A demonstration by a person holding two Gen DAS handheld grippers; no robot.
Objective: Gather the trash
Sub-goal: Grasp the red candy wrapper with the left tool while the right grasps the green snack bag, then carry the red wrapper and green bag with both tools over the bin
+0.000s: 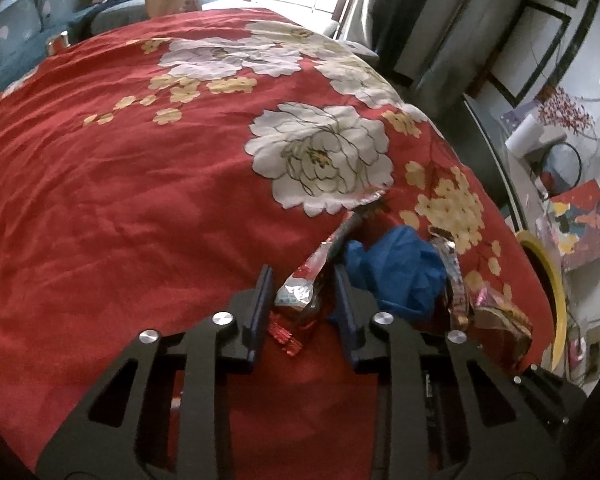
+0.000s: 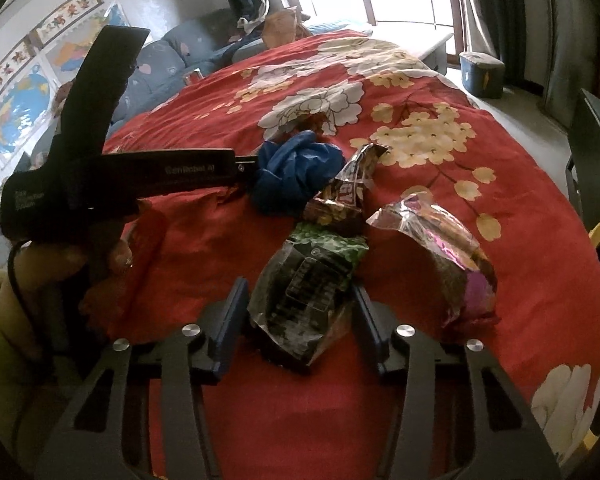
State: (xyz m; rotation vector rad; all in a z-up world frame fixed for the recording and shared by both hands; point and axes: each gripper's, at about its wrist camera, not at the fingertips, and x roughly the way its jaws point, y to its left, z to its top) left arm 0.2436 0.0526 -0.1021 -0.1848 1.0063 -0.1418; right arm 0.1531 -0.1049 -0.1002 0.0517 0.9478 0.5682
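Observation:
Trash lies on a red flowered bedspread (image 1: 120, 180). My left gripper (image 1: 302, 292) points down at a red and silver wrapper (image 1: 300, 280). The wrapper's end lies between the fingers with a small gap on each side. A crumpled blue glove (image 1: 396, 272) sits just to the right. My right gripper (image 2: 300, 312) is shut on a green and black snack bag (image 2: 308, 280), and both pads touch its sides. Beyond that bag lie a brown foil wrapper (image 2: 348, 188), a pink foil bag (image 2: 448, 240) and the blue glove (image 2: 296, 168).
A yellow bin rim (image 1: 552, 280) stands off the bed's right edge. More wrappers (image 1: 460, 284) lie between the glove and that edge. A hand (image 2: 60, 256) holds the left tool's black body (image 2: 160, 172) low over the bed. Blue pillows (image 2: 172, 56) are at the head.

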